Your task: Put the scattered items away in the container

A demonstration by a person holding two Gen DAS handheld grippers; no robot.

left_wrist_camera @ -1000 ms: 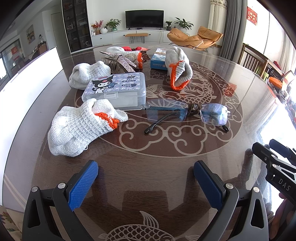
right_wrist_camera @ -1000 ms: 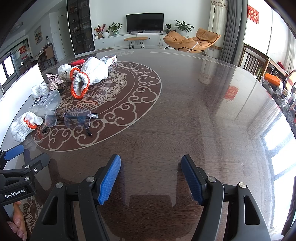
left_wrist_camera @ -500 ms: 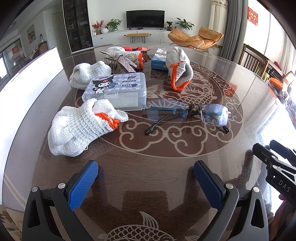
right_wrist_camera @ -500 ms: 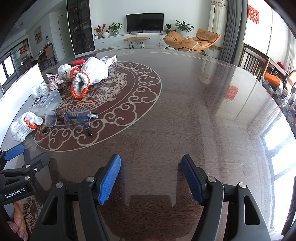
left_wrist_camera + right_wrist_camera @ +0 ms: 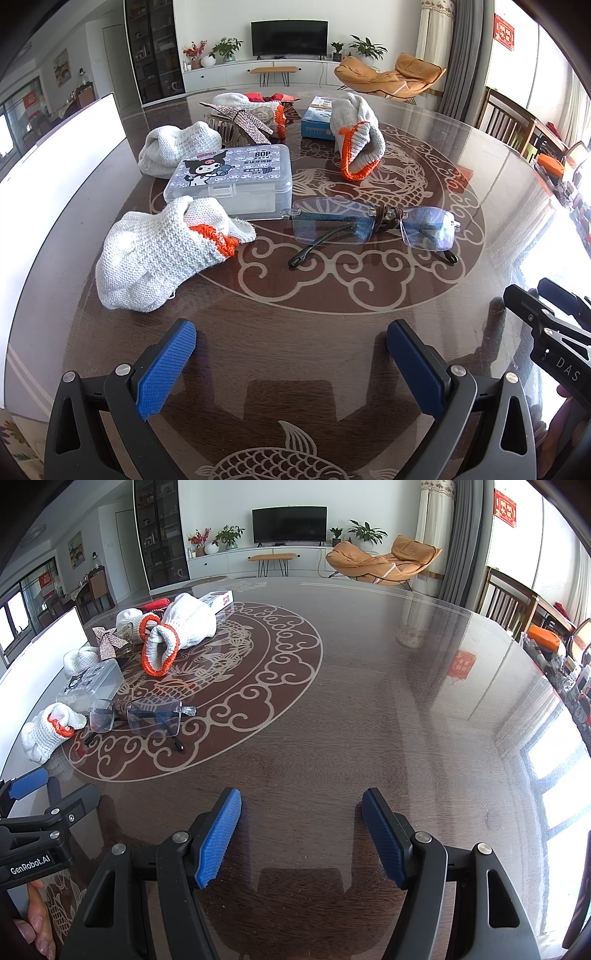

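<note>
The left gripper (image 5: 291, 354) is the nearer one: the closest glove (image 5: 159, 254) lies at about 11 o'clock from its fingers, on the table (image 5: 295, 314), its long axis running from lower left up to the orange cuff at the right. The glasses (image 5: 369, 225) lie at 1 o'clock, long axis across the view. The white bin (image 5: 55, 177) (probably the container) stands at 10 o'clock. Both grippers are released and empty; the right gripper (image 5: 301, 834) sees the items far at 10 o'clock. Nothing differs from the earlier frames.

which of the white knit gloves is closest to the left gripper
The glove at front left, just before the left gripper, its orange cuff touching the cartoon box; the others lie beyond that box.
</note>
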